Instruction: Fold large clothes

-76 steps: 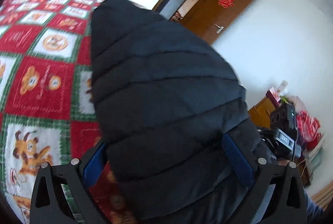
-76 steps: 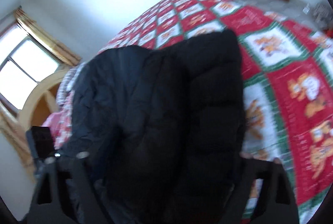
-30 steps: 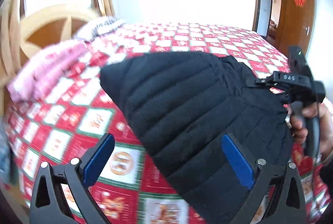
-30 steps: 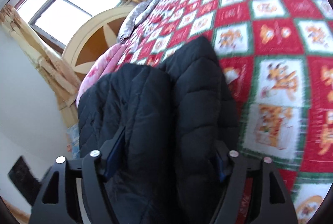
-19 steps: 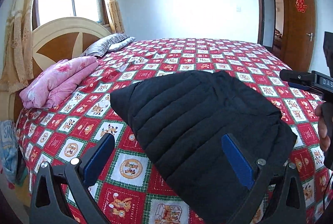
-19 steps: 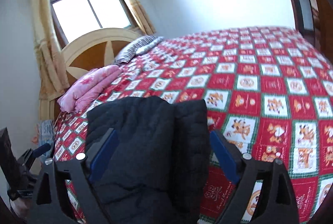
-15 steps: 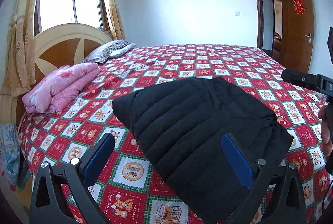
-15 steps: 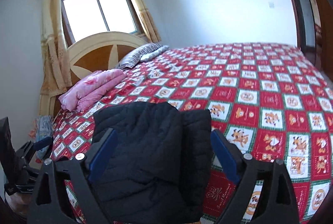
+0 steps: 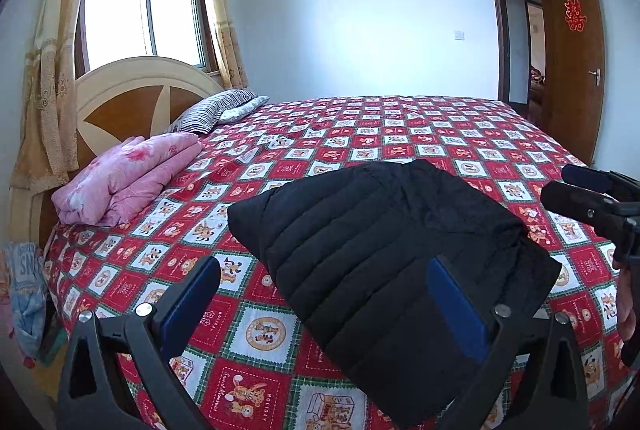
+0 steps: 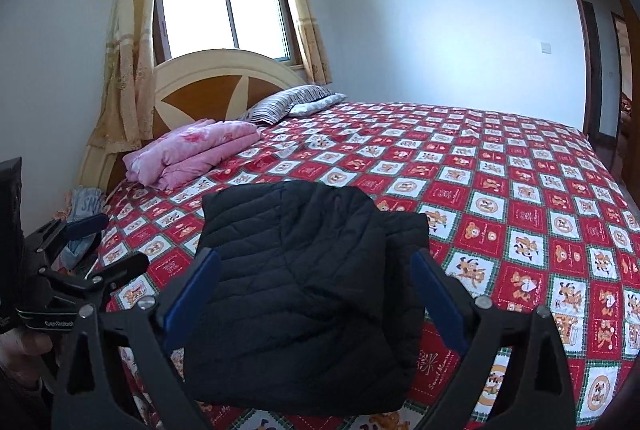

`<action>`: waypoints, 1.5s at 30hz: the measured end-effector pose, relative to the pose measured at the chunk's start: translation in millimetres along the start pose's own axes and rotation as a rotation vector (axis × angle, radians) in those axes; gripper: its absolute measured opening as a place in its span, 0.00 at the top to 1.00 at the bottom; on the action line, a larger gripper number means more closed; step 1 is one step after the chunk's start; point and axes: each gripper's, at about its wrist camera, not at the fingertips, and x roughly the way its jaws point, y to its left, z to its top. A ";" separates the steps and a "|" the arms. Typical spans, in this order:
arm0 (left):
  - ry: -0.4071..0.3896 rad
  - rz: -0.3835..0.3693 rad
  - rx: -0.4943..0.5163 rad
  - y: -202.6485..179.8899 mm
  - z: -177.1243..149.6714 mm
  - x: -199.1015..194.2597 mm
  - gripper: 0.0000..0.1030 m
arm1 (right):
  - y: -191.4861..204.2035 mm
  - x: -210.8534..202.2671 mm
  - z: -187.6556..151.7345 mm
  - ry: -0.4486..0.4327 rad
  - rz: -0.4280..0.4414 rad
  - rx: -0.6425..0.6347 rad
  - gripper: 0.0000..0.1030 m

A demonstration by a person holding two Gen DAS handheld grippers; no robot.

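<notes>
A black quilted puffer jacket (image 9: 384, 242) lies folded into a compact bundle on the red checked bedspread (image 9: 400, 126), near the bed's front edge; it also shows in the right wrist view (image 10: 304, 278). My left gripper (image 9: 324, 294) is open and empty, held back above the jacket's near side. My right gripper (image 10: 316, 290) is open and empty, also held back from the jacket. Each gripper shows at the edge of the other's view: the right one (image 9: 592, 202), the left one (image 10: 80, 250).
A folded pink quilt (image 9: 128, 174) and striped pillows (image 9: 216, 110) lie by the round wooden headboard (image 9: 132, 98) at the left. A window with curtains (image 9: 140, 18) is behind it. An open wooden door (image 9: 576, 58) stands at the right. Clothes (image 9: 24, 290) hang beside the bed.
Both grippers let go of the jacket, which now lies folded on the bed. Both have drawn back and levelled out, so the whole bed shows.
</notes>
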 end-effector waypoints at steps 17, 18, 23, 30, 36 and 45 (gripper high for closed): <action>0.009 -0.007 0.011 -12.0 -0.9 8.0 0.01 | 2.2 -1.1 -8.2 -0.006 -0.008 -0.027 0.05; 0.009 -0.009 0.008 -12.1 -0.6 8.0 0.01 | 2.5 -2.1 -8.2 -0.009 -0.008 -0.029 0.05; 0.014 -0.023 -0.006 -13.2 -0.3 9.6 0.01 | 3.4 -5.5 -8.3 -0.018 -0.013 -0.036 0.05; -0.002 -0.074 -0.057 -9.2 -0.2 7.0 0.01 | 1.6 -5.5 -8.1 -0.015 -0.017 -0.028 0.05; -0.021 -0.062 -0.046 -9.1 1.2 4.0 0.01 | 3.5 -6.2 -9.5 -0.019 -0.010 -0.037 0.05; -0.065 -0.062 -0.004 -16.7 0.6 -3.3 0.01 | 9.2 -8.6 -11.6 -0.023 -0.008 -0.051 0.05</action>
